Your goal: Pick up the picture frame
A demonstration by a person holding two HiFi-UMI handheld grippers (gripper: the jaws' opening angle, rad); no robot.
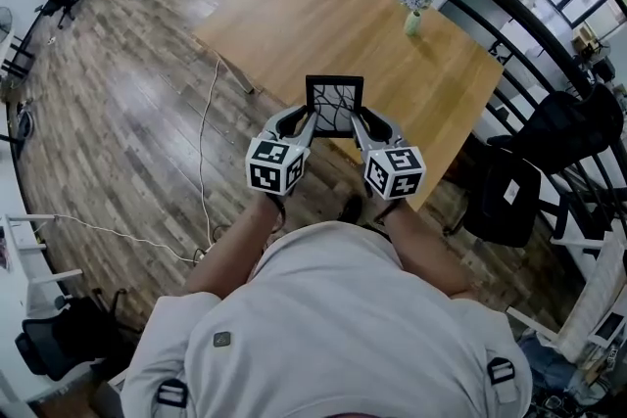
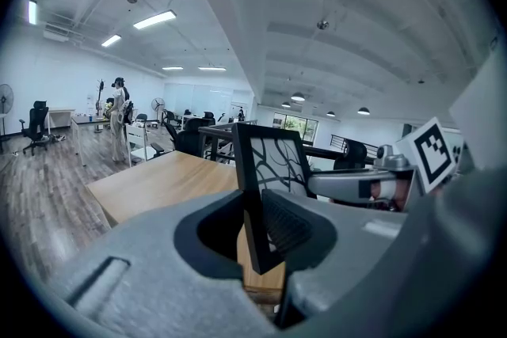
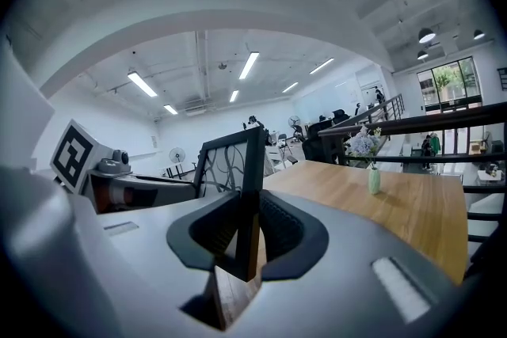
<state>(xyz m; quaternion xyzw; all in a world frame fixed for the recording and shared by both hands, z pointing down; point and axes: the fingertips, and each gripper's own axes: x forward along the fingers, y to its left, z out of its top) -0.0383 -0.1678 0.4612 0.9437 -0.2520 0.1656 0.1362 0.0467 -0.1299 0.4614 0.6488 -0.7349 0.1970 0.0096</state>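
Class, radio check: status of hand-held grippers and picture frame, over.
Left hand-held gripper shut on picture frame; right hand-held gripper likewise. Frame upright, seemingly lifted. Nothing obstructing.

right gripper [image 3: 250, 241] jaws pressed on near edge of picture frame [image 3: 228, 164]. frame black, upright, branch pattern inside. left gripper [image 3: 127, 184] at its far edge. wooden table [image 3: 396, 206] beyond, flower vase [image 3: 374, 176] standing on it.
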